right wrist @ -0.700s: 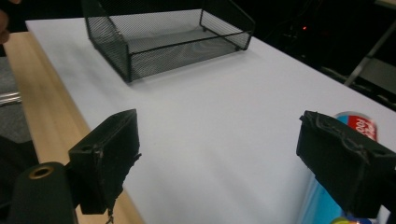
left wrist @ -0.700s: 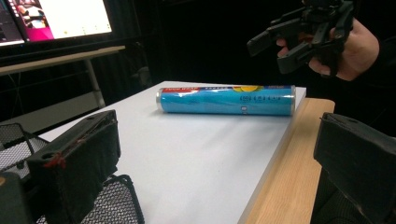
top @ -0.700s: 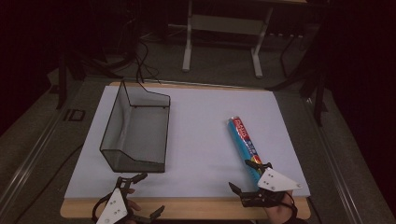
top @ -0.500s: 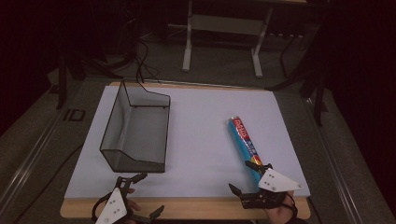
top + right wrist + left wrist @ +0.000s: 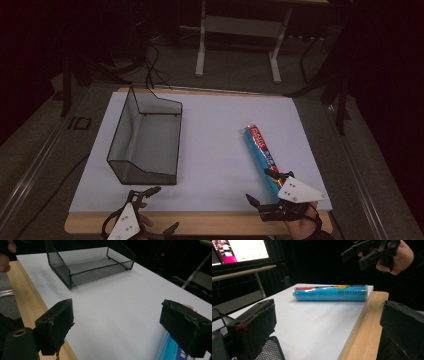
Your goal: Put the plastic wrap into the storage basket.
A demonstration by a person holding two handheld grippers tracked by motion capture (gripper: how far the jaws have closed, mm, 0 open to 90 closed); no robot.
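Blue tube (image 5: 262, 151) lies flat on the white sheet (image 5: 215, 135) at the desk's (image 5: 200, 223) right side, one end twd the near edge, well apart from the black mesh tray (image 5: 145, 137) on the left. Right tongs (image 5: 270, 187) hover at the tube's near end – jaws wide apart, nothing between them; in the right gripper view the tube sits just under the right-hand jaw. Left tongs (image 5: 157, 209) at the near edge in front of the tray – also apart, holding nothing.
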